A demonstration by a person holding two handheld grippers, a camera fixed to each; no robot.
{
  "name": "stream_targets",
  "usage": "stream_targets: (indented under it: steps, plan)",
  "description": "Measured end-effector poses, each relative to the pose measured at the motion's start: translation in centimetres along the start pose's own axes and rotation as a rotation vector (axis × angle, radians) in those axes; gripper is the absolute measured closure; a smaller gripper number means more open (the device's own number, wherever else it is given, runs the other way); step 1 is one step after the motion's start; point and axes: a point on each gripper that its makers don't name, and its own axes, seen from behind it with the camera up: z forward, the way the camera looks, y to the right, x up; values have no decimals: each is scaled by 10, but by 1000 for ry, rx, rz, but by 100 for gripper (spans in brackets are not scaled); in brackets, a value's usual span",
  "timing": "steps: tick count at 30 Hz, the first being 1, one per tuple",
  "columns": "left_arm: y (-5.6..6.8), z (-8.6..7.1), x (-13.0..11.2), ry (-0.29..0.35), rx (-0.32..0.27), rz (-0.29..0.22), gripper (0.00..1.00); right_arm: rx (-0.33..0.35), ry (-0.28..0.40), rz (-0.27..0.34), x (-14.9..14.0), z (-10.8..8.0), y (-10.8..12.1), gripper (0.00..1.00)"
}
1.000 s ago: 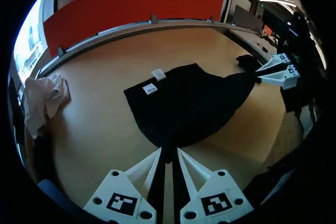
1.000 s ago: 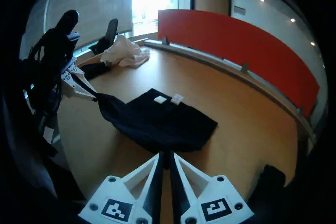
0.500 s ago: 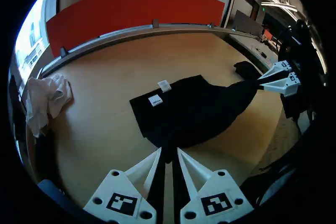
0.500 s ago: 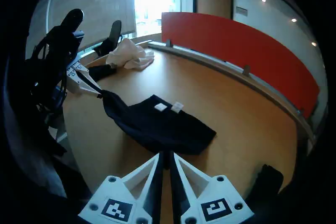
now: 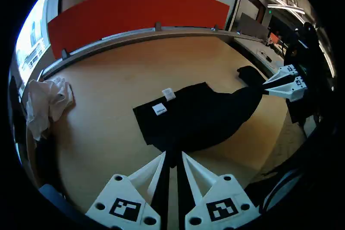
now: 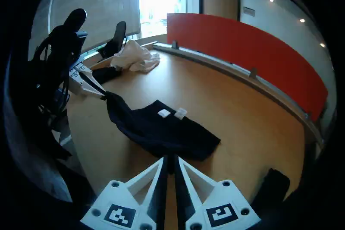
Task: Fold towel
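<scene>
At six o'clock my left gripper (image 5: 174, 155) and right gripper (image 6: 170, 160) clenched towel (image 5: 198, 113) corners; carrying them toward twelve seemed next.

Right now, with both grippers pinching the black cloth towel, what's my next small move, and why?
Probably carry both corners forward, toward the white tags. The left gripper and right gripper each clamp a raised near corner of the black towel; its far half lies flat on the wooden table.
</scene>
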Motion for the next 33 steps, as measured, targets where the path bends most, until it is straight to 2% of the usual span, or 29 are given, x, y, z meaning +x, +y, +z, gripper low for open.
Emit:
stream_targets:
  steps: [8,14,25,33]
  plan:
    - [-2,5,3,6,1,-19,90,11,-14,1,-4,4,0,90]
    - [-6,16,7,2,6,-45,90,8,-36,5,-6,12,10,90]
    - [-21,47,22,-8,15,-105,90,-17,-75,-35,-1,40,44,90]
    - [-32,69,25,-26,36,-125,90,-30,-98,-26,-4,63,63,90]
